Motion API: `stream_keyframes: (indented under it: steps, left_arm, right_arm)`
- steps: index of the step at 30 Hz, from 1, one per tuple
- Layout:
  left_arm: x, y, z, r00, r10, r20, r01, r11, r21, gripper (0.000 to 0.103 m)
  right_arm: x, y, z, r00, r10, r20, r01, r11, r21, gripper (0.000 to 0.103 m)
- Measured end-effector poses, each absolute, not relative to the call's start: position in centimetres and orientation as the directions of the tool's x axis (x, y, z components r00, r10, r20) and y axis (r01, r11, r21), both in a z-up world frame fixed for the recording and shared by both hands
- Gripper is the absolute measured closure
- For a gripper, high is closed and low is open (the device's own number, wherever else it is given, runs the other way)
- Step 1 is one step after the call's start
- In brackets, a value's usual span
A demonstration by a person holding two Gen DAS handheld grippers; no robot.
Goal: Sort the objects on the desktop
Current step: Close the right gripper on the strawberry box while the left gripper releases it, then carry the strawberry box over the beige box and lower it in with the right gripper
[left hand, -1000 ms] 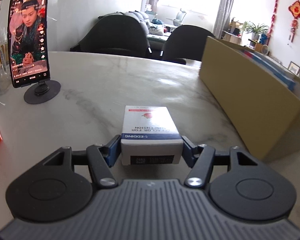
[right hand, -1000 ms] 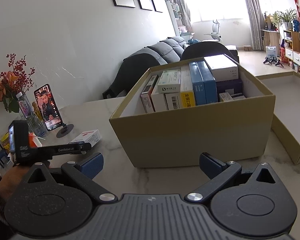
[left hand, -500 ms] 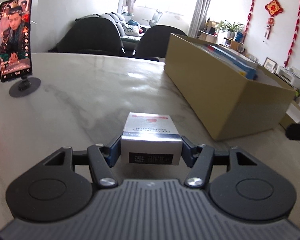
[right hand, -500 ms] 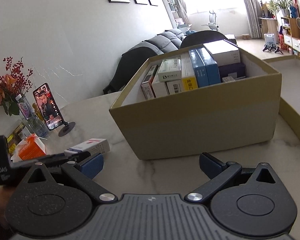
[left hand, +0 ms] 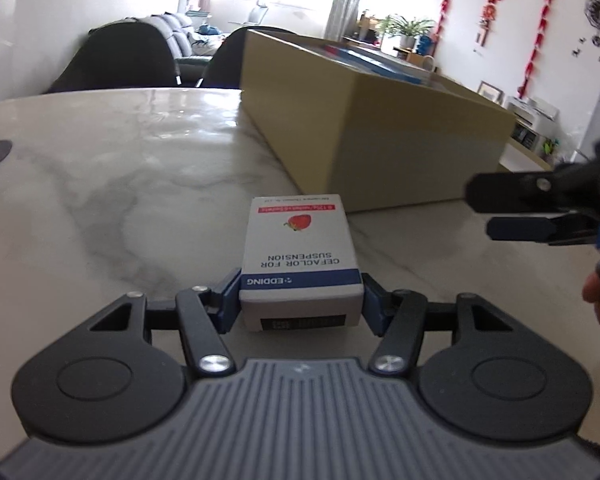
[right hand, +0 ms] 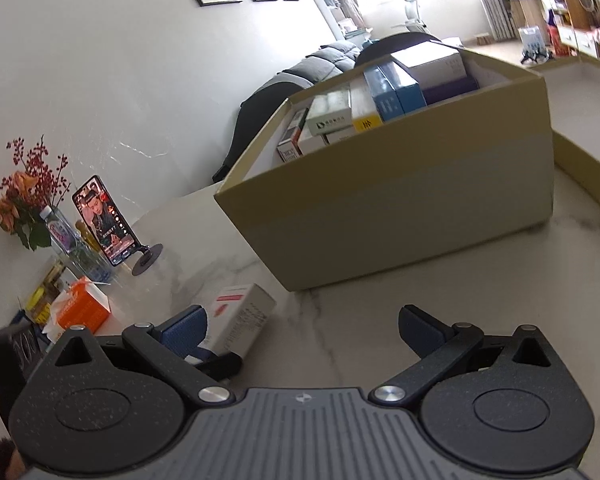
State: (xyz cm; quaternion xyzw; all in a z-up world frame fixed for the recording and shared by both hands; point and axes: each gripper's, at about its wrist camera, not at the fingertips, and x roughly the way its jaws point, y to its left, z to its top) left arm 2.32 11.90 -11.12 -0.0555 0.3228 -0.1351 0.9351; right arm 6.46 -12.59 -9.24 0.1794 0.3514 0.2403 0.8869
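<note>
I count two grippers, one medicine box (left hand: 300,258) in play, one big cardboard carton (left hand: 374,128) and one phone on a stand (right hand: 105,222). My left gripper (left hand: 300,300) has its blue fingers (left hand: 230,302) pressed on both sides of the medicine box, about half open, holding its near end while the box lies flat and low over the marble-veined tabletop (left hand: 120,184), close to the carton's near corner. The box is white glossy card with a blue band, a red strip and a strawberry picture. My right gripper (right hand: 302,330) has its fingers spread wide with nothing between them, above bare tabletop in front of the carton. The carton is plain tan board, open-topped, packed with at least eight upright boxes. An orange tissue pack (right hand: 85,309) and a bottle of flowers (right hand: 62,236) sit by the phone.

Since a second ago, the carton has grown larger and more central in my left view, the phone has slid to the frame's edge, and the right gripper's fingers have come in from the right.
</note>
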Motion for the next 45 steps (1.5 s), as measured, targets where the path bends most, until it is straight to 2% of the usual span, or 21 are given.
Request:
stream_keyframes:
  steps: [5,14,17,23,29,30,38,41,45]
  left_arm:
    - [2.1,11.6,-11.3,0.736,-0.358,-0.575,0.24,0.932,-0.272,0.045]
    - [2.5,13.2,-12.4,0.693,-0.498,-0.522,0.237,0.84,-0.488,0.045]
    - [2.7,13.2,-12.8,0.674,-0.54,-0.504,0.247,0.808,-0.536,0.045]
    - [2.8,12.3,-12.7,0.652,-0.582,-0.485,0.312,0.79,-0.528,0.045]
    - [2.8,12.0,-12.4,0.646,-0.586,-0.489,0.339,0.794,-0.504,0.045]
    - [2.7,12.0,-12.4,0.645,-0.586,-0.49,0.339,0.794,-0.504,0.045]
    - [2.5,11.8,-11.7,0.634,-0.598,-0.49,0.353,0.788,-0.505,0.041]
    - [2.6,11.8,-11.1,0.639,-0.606,-0.474,0.37,0.782,-0.501,0.032]
    - [2.6,11.9,-10.1,0.654,-0.608,-0.45,0.379,0.778,-0.5,0.025]
  right_arm:
    - [6.6,-12.6,-10.2,0.622,0.568,-0.539,-0.28,0.804,0.524,0.002]
    - [7.4,-11.9,-11.6,0.555,0.633,-0.539,-0.265,0.749,0.607,0.007]
    - [7.6,-11.7,-12.0,0.529,0.652,-0.542,-0.254,0.732,0.632,0.012]
    - [7.8,-11.0,-12.3,0.474,0.689,-0.548,-0.254,0.703,0.664,0.024]
    - [8.0,-11.1,-12.3,0.466,0.688,-0.556,-0.239,0.703,0.67,0.045]
    - [8.1,-11.1,-12.4,0.466,0.684,-0.561,-0.236,0.707,0.667,0.052]
    - [8.4,-11.4,-11.3,0.462,0.708,-0.535,-0.251,0.683,0.686,0.072]
    - [8.6,-11.4,-10.4,0.455,0.712,-0.535,-0.284,0.685,0.671,0.072]
    - [8.7,-11.5,-8.5,0.48,0.684,-0.549,-0.325,0.72,0.613,0.072]
